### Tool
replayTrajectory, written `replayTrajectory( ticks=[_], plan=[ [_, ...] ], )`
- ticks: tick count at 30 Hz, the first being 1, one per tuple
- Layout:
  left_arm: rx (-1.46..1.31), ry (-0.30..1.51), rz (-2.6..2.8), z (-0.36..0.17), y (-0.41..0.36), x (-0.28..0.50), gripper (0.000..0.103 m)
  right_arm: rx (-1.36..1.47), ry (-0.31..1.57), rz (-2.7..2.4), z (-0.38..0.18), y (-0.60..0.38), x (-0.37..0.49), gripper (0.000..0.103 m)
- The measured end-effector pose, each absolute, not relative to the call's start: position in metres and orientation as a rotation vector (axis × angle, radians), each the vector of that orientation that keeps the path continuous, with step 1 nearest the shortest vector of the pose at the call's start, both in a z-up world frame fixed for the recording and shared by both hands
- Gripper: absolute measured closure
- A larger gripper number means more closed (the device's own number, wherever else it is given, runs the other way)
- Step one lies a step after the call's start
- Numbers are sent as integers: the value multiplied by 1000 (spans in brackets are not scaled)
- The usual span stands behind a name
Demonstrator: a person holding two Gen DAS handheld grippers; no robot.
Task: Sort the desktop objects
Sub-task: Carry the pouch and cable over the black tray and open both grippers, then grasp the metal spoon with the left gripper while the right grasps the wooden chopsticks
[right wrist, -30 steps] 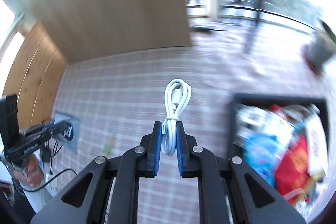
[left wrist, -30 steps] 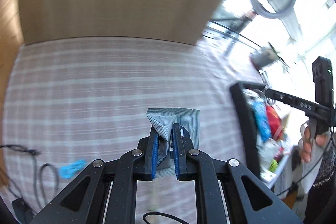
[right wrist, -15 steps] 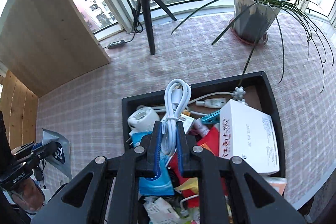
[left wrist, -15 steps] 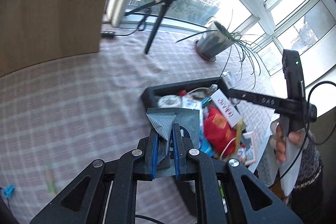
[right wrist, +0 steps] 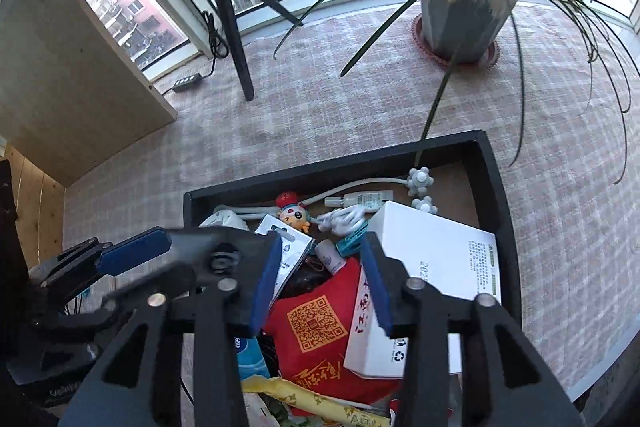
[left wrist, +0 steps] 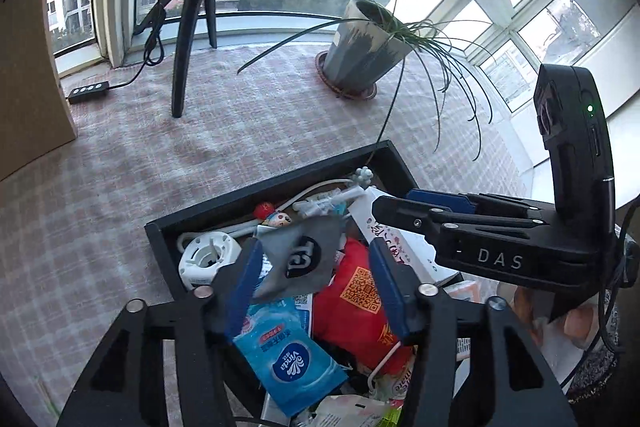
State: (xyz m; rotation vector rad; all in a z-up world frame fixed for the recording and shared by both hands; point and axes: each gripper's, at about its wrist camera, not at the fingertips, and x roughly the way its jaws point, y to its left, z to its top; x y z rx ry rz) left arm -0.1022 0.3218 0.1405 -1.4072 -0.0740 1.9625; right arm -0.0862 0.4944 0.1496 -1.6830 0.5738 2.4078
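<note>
both grippers' jaws spread apart; grey packet (left wrist: 298, 259) lies tilted, long axis diagonal, over black tray (left wrist: 160, 231).

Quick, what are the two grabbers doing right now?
Left gripper: open, grey packet loose between its fingers.
Right gripper: open, holding nothing.

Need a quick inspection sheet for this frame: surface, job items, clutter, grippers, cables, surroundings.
Surface: plaid cloth covers the tabletop.
Job's things: black tray packed full; grey pouch between the open left fingers, over the tray; white cable lies in the tray.
Clutter: white box, red packet, blue tissue pack, white reel.
Grippers: left gripper open; right gripper open, nothing held.
Cables: black lead to power strip.
Surroundings: potted plant, tripod, windows.
</note>
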Motion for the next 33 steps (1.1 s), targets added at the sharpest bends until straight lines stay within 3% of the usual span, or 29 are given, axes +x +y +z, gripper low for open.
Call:
replayTrajectory(
  ticks=[13, 18, 24, 28, 33],
  plan=[
    [-1414, -11, 2034, 166, 248, -85, 48, -1525, 630, 2505, 206, 480, -38, 50],
    [-1381, 23, 2136, 197, 175, -73, 48, -1480, 573, 2607, 237, 446, -20, 47],
    [-1364, -68, 2295, 227, 66, -51, 48, -1468, 534, 2723, 256, 406, -2, 39],
    [-1401, -83, 2404, 219, 1, -24, 48, -1528, 568, 2772, 244, 375, 4, 39],
    [-1555, -107, 2445, 173, -56, 1, 51, -1632, 559, 2799, 213, 331, 4, 39]
  ],
)
